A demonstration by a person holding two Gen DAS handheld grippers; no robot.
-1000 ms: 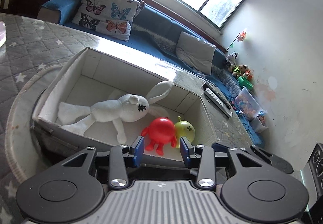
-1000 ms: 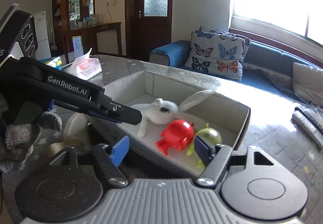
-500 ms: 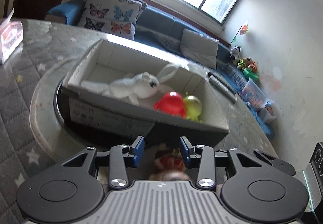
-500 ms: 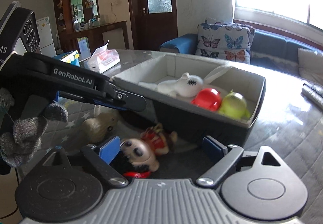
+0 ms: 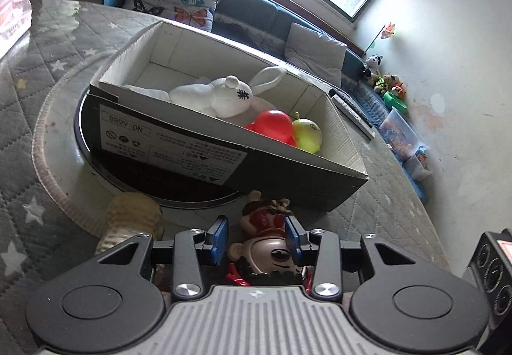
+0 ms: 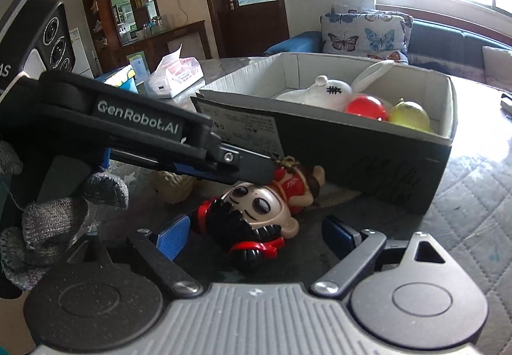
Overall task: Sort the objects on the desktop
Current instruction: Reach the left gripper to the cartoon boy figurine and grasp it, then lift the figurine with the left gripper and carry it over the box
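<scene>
A big-headed doll in a red dress point(image 5: 267, 224) lies on its back on the table, just in front of a cardboard box point(image 5: 179, 144). My left gripper point(image 5: 257, 238) is open, its blue pads on either side of the doll's body. My right gripper point(image 6: 256, 235) stands wide open around the doll's head point(image 6: 256, 211), with its pads clear of it. One left finger point(image 6: 252, 168) hangs over the doll's dress. Inside the box lie a white rabbit plush point(image 5: 217, 96), a red toy point(image 5: 275, 126) and a yellow-green toy point(image 5: 308, 134).
A beige toy point(image 5: 134, 217) sits left of the doll. The box rests on a round turntable point(image 5: 54, 169) on a quilted table cover. A tissue pack point(image 6: 176, 76) and a blue carton point(image 6: 123, 76) stand further back, remotes point(image 5: 352, 112) beyond the box. A gloved hand point(image 6: 48, 220) holds the left gripper.
Both grippers came down from over the box to the table in front of it. The doll now lies between both pairs of fingers. The right jaws stand wider than a second ago.
</scene>
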